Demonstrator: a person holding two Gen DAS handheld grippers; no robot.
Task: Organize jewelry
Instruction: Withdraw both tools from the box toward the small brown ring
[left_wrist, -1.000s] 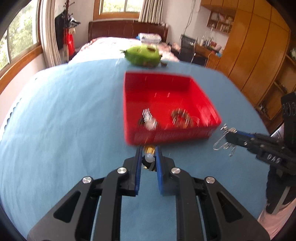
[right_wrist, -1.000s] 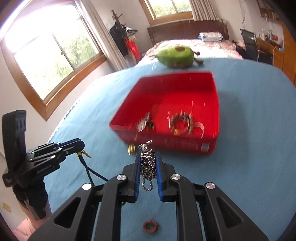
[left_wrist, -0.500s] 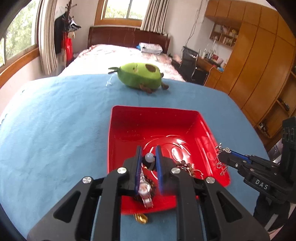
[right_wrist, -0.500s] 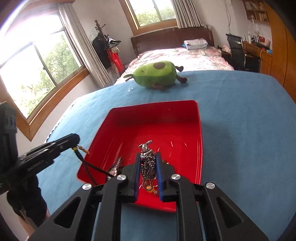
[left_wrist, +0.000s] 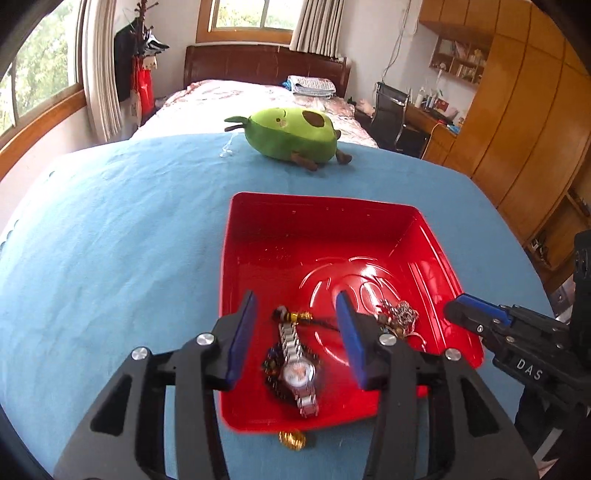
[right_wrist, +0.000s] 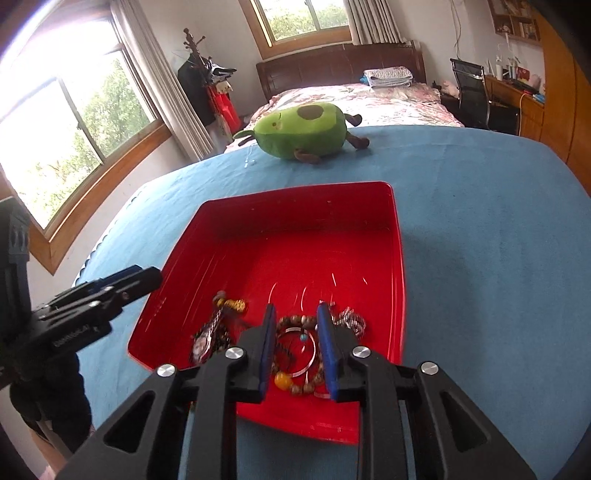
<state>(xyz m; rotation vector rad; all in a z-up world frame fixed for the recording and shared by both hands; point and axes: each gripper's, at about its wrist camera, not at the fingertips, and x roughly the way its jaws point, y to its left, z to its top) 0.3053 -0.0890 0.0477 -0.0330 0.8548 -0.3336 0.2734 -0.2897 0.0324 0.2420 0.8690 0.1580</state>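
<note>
Both jaws just opening over the red tray (left_wrist: 436, 243): the left hand-held gripper (left_wrist: 295, 332) stands empty above a released watch (left_wrist: 297, 371), the right hand-held gripper (right_wrist: 295, 347) above bead bracelets (right_wrist: 295, 354) and a chain (right_wrist: 351, 321). One gold ring (left_wrist: 291, 439) waits on the blue tabletop (left_wrist: 110, 240); beyond, an avocado plush (left_wrist: 291, 134).

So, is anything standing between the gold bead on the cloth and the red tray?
Only the tray's own near wall. The gold bead lies on the blue cloth just outside the red tray, so it must be lifted over that wall.
</note>
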